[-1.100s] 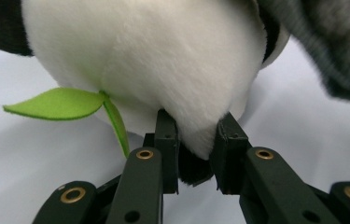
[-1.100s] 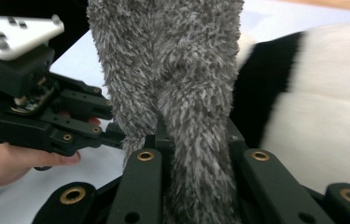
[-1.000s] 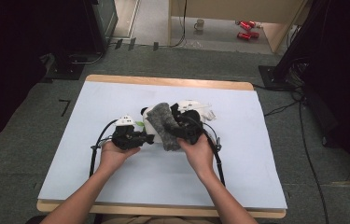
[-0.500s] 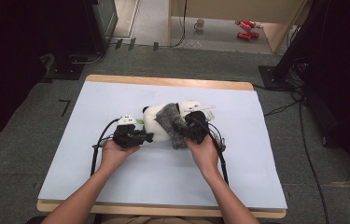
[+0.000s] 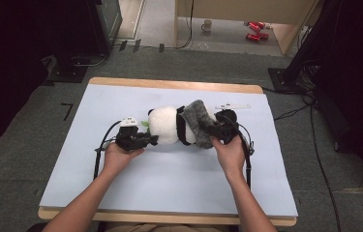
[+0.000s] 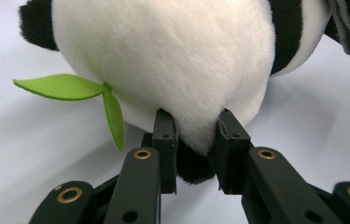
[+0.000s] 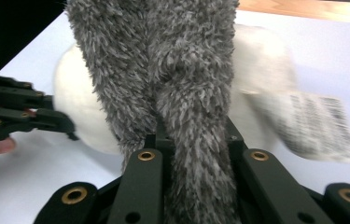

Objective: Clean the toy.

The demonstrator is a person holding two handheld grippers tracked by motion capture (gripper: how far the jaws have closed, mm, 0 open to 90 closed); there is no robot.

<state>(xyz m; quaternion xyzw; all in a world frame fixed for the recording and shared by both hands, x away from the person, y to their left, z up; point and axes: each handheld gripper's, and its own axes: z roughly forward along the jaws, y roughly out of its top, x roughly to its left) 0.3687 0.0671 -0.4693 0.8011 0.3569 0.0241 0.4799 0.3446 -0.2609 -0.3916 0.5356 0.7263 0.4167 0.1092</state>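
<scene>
Pale blue mat (image 5: 169, 193) covers the table. Left gripper (image 5: 151, 140) is pinched on plush panda (image 5: 165, 126), lying mid-mat w/ green leaf (image 6: 65, 87) at its side. Right gripper (image 5: 211, 130) is clamped on grey fuzzy cloth (image 5: 197, 121) draped over panda's far end.

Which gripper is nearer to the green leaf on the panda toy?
Left. The left gripper pinches the panda's white plush right beside the green leaf. The right gripper clamps the grey fuzzy cloth at the toy's far end.
</scene>
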